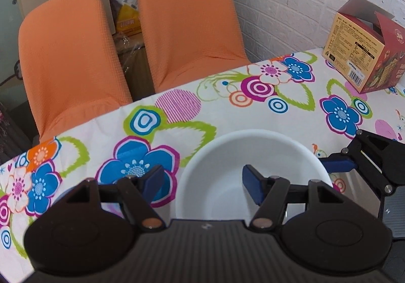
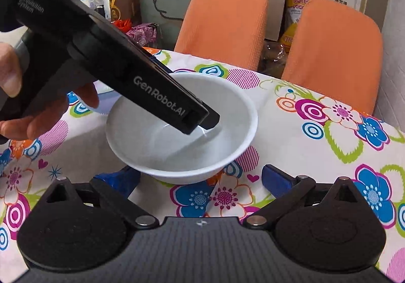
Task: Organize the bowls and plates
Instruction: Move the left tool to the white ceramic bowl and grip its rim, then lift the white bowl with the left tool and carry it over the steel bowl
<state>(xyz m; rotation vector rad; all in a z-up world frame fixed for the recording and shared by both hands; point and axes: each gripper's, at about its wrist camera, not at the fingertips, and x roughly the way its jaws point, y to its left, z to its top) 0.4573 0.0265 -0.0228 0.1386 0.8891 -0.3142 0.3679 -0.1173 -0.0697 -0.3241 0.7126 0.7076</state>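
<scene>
Lower centre of frame: left tongs (image 1: 202, 183), jaws wide, straddle the bowl's (image 1: 227, 151) rim on the worktop (image 1: 227, 95). Right tongs (image 2: 200, 179) gape empty. The bowl looks stiff, glossy, breakable; its rim seems the best hold.

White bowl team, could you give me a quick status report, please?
Both grippers open. Left gripper straddles white bowl rim; right gripper alongside. Nothing in the way.

The left black two-finger gripper with blue pads (image 1: 202, 181) has its fingers spread wide apart, gripping nothing. A bare hand (image 2: 38, 106) wraps its handle, body angled steeply downward. The right black blue-padded gripper (image 2: 202, 179) also stands spread, level; its left pad looks blurred.
</scene>
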